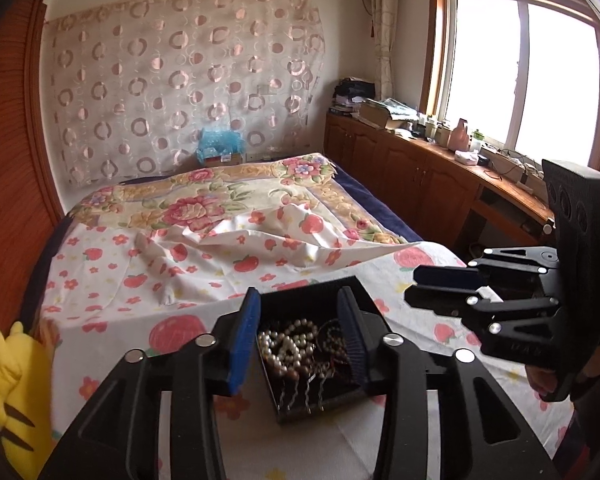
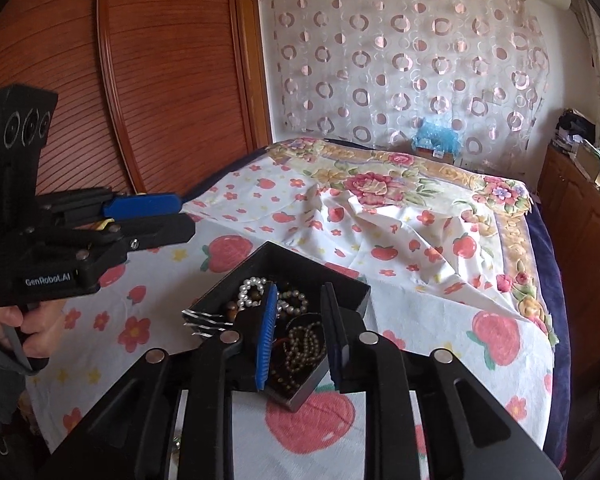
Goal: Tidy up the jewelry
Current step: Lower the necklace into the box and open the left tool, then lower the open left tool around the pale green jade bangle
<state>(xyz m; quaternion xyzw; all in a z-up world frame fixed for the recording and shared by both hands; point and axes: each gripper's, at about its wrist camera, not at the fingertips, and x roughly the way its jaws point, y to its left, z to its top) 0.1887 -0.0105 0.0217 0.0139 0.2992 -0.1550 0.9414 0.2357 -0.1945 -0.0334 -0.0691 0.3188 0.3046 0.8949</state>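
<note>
Both tongs hang apart-jawed and empty over a black tray (image 1: pixel 352 286): the left gripper (image 1: pixel 300 340) gapes wide, the right gripper (image 2: pixel 300 340) stands narrower. In the tray lie a pearl strand (image 1: pixel 288 346), dark bead strings (image 2: pixel 300 350) and silver hairpins (image 2: pixel 204 322). The tray rests on a strawberry-print sheet (image 2: pixel 400 320) on the bed.

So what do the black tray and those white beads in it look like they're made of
The black tray looks like matte plastic or lacquered board: flat dull walls, no grain; hard to tell which. The white beads look like pearls, likely imitation: round, glossy, cream-coloured with soft highlights.
</note>
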